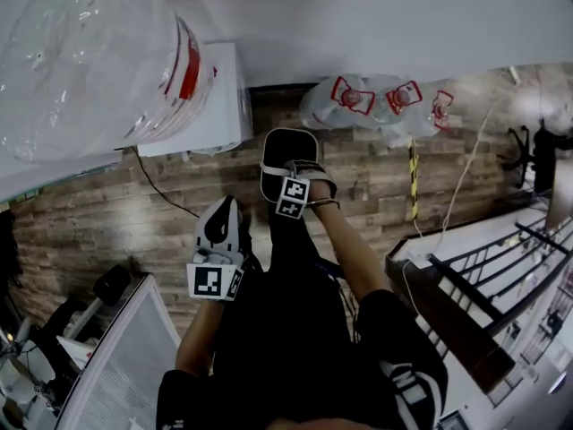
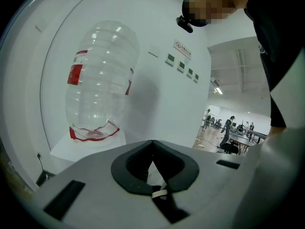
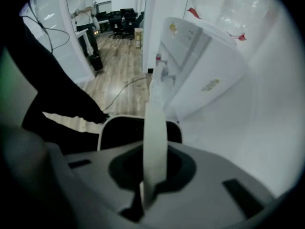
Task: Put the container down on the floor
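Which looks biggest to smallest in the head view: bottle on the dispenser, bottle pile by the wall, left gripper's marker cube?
1. Bottle on the dispenser: largest, but close to the camera.
2. Bottle pile: farther off.
3. Marker cube on the left gripper: smallest.

1. Red label (image 2: 75, 74) on the clear bottle (image 2: 102, 80), up and left of the fingers of the left gripper (image 2: 152, 144): its print is unreadable.
2. Wall sign (image 2: 183, 49) with a red circle, above those fingers: the characters are too small to read.
3. Square markers (image 1: 215, 281) on the gripper cubes: black-and-white patterns only, no letters.
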`<action>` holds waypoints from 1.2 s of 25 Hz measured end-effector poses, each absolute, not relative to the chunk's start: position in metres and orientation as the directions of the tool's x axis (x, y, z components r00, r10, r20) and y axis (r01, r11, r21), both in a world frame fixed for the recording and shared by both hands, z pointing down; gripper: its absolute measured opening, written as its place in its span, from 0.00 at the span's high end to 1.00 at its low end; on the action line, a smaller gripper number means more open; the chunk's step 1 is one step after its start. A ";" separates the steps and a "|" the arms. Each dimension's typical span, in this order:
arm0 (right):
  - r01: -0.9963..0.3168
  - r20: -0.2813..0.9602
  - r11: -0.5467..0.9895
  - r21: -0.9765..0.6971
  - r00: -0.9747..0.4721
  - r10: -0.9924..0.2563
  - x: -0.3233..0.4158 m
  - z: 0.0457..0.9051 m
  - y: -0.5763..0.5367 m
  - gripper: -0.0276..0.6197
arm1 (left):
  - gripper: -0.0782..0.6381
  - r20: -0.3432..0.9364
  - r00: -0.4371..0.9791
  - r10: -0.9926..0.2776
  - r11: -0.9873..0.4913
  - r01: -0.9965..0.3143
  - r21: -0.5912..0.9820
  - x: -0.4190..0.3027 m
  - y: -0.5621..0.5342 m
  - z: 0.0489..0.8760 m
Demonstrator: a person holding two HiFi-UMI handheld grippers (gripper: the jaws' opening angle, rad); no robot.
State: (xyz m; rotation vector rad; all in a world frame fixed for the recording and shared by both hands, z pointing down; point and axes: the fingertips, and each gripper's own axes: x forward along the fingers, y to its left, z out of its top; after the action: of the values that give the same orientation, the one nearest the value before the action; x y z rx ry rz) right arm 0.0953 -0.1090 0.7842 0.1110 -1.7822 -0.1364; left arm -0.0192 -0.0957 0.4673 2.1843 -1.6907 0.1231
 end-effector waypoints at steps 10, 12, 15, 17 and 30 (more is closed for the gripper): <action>0.110 0.973 0.986 0.128 -0.206 -0.103 0.082 0.894 -0.184 0.91 | 0.85 0.311 0.207 -0.927 -0.124 -0.955 0.268 -0.006 -0.136 0.509; 0.129 0.972 0.983 0.134 -0.210 -0.105 0.079 0.914 -0.202 0.91 | 0.85 0.318 0.207 -0.925 -0.120 -0.955 0.272 -0.002 -0.141 0.520; 0.160 0.972 0.977 0.140 -0.211 -0.105 0.074 0.946 -0.219 0.91 | 0.85 0.334 0.205 -0.920 -0.114 -0.955 0.272 0.003 -0.144 0.541; 0.180 0.971 0.973 0.143 -0.214 -0.103 0.069 0.968 -0.227 0.91 | 0.85 0.344 0.204 -0.916 -0.110 -0.956 0.273 0.005 -0.147 0.554; 0.190 0.967 0.968 0.165 -0.224 -0.120 0.042 1.071 -0.286 0.91 | 0.85 0.347 0.187 -0.919 -0.088 -0.956 0.281 0.005 -0.168 0.627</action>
State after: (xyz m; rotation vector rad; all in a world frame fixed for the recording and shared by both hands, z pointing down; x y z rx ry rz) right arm 0.0424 -0.2858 1.0706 -0.0521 -1.7735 -0.2867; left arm 0.0054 -0.1682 0.6266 2.0306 -1.7548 0.1119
